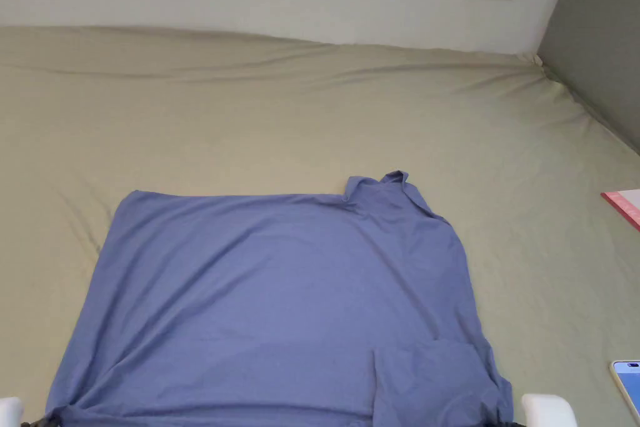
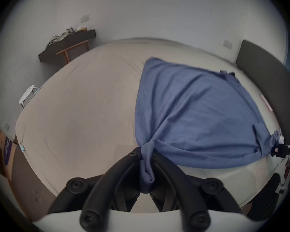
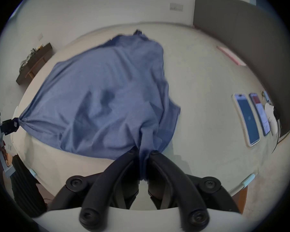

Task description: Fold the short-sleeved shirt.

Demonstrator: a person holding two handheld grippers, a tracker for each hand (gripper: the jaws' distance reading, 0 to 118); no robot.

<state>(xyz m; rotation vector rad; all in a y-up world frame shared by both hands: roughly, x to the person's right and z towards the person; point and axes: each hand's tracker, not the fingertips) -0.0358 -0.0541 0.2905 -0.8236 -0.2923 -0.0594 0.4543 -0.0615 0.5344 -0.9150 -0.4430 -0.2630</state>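
A blue short-sleeved shirt [image 1: 281, 284] lies spread on the beige bed, collar at the far right, a sleeve folded over at the near right. My left gripper [image 2: 145, 153] is shut on the shirt's [image 2: 191, 110] near left corner, cloth bunched between its black jaws. My right gripper [image 3: 142, 152] is shut on the shirt's [image 3: 107, 88] near right corner. Both corners are lifted off the bed's front edge and the near hem hangs stretched between them. The left gripper [image 3: 8, 125] appears far left in the right gripper view, the right gripper [image 2: 280, 149] far right in the left gripper view.
The beige bed sheet [image 1: 312, 109] extends far beyond the shirt. A pink book [image 1: 625, 204] lies at the right edge, and two phones [image 3: 246, 120] lie on the bed near the right. A dark headboard [image 1: 600, 40] stands on the right. A dark shelf [image 2: 67, 44] and a white stool [image 2: 27, 94] stand off the left.
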